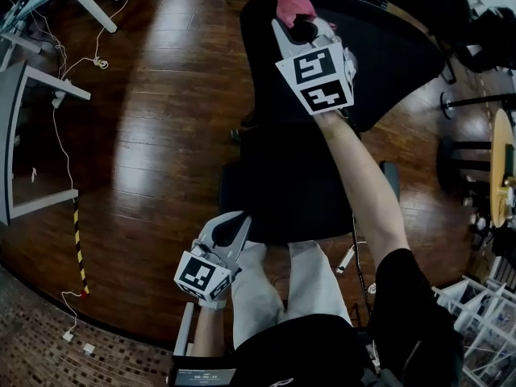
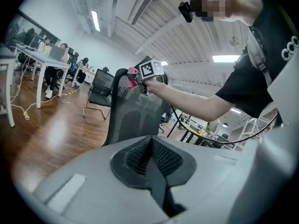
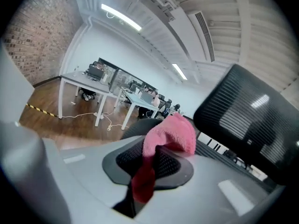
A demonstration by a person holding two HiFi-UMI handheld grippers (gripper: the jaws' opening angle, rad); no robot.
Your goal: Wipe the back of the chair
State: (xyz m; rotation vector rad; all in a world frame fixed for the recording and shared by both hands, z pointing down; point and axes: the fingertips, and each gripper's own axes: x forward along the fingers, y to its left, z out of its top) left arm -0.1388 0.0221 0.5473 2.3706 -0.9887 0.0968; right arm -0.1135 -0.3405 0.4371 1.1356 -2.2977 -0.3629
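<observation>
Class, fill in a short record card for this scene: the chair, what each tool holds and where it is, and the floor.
chair: black, mesh back
right tool: shut on pink cloth, raised at the top edge of the chair's back
left tool: shut, empty, held low and apart from the back
floor: dark wood boards
contact: cannot tell whether the cloth presses on the back

Person: black short-sleeved top [image 1: 411, 297], pale trousers [image 1: 258, 289] | left gripper [image 1: 240, 222], right gripper [image 1: 300, 24]: pale grey shells, black ribbed pads [image 2: 161, 157] | marker cubes [image 1: 316, 77]: black-and-white squares | thin black cable [image 1: 355, 244]
</observation>
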